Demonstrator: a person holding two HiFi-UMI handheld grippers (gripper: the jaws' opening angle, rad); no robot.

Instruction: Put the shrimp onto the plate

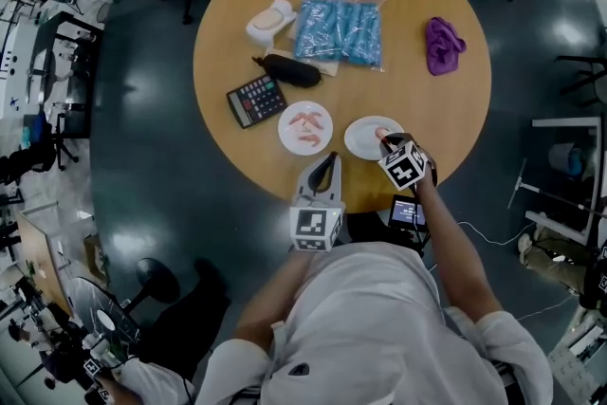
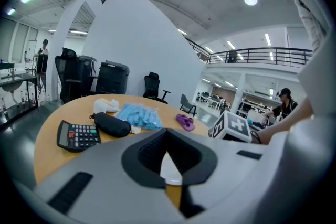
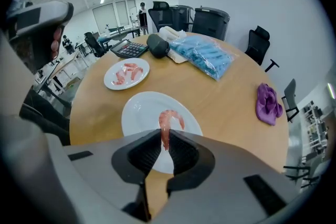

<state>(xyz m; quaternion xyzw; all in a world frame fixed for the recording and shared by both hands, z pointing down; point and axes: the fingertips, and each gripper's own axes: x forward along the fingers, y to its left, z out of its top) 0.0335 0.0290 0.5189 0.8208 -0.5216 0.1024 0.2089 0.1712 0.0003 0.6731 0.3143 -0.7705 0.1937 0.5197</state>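
Round table (image 1: 432, 104), dark floor (image 1: 152, 119)

shrimp (image 3: 164, 119) tail end hidden in R hand-held gripper (image 3: 165, 132), calc (image 1: 256, 100) keys unreadable

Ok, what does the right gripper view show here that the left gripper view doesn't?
Only the right gripper view: a shrimp pinched in the right gripper tongs above the near plate, and more shrimp lying on a second plate. Only the left gripper view: the left gripper tongs closed on nothing, and the right gripper's marker cube. Both: the calculator, black case, blue bag and purple cloth on the round table.
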